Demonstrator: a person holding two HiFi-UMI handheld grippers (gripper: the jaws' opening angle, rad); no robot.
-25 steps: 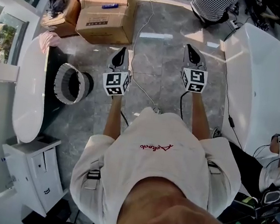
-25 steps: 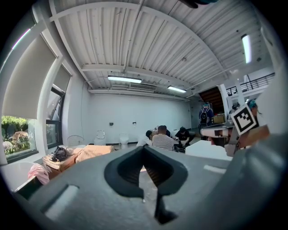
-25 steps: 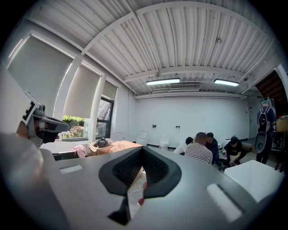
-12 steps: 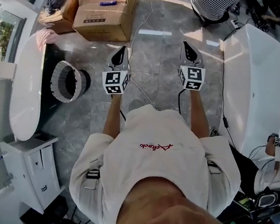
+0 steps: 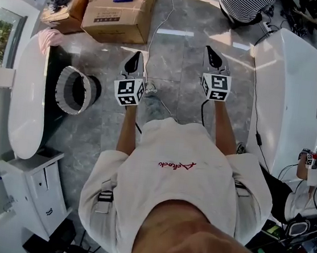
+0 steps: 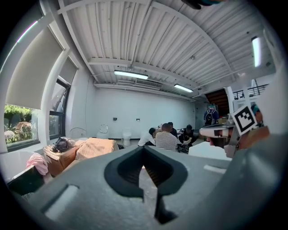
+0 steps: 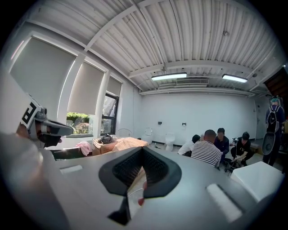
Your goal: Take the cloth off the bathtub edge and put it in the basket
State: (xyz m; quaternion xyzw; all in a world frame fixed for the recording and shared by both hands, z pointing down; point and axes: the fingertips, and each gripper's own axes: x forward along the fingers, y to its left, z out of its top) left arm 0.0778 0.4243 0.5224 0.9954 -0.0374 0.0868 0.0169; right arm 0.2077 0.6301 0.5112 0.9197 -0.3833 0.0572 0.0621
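Observation:
A pink cloth (image 5: 46, 38) lies over the far end of the white bathtub (image 5: 25, 101) at the left; it also shows as the pink cloth (image 6: 37, 162) and pink cloth (image 7: 84, 147) in the gripper views. A ribbed grey basket (image 5: 73, 90) stands on the floor beside that tub. My left gripper (image 5: 133, 62) is shut and empty, held over the floor to the right of the basket. My right gripper (image 5: 213, 57) is shut and empty too, further right. Both point nearly level across the room, well short of the cloth.
Cardboard boxes (image 5: 117, 4) stand beyond the basket. A second white bathtub (image 5: 286, 93) runs along the right. Cables (image 5: 163, 35) trail over the grey floor. Several people (image 7: 208, 150) sit at the far end. A white cabinet (image 5: 35, 189) is at my near left.
Both grippers have drifted slightly over the floor, still shut and empty. The tub, basket and boxes have slid a little toward the left of the head view.

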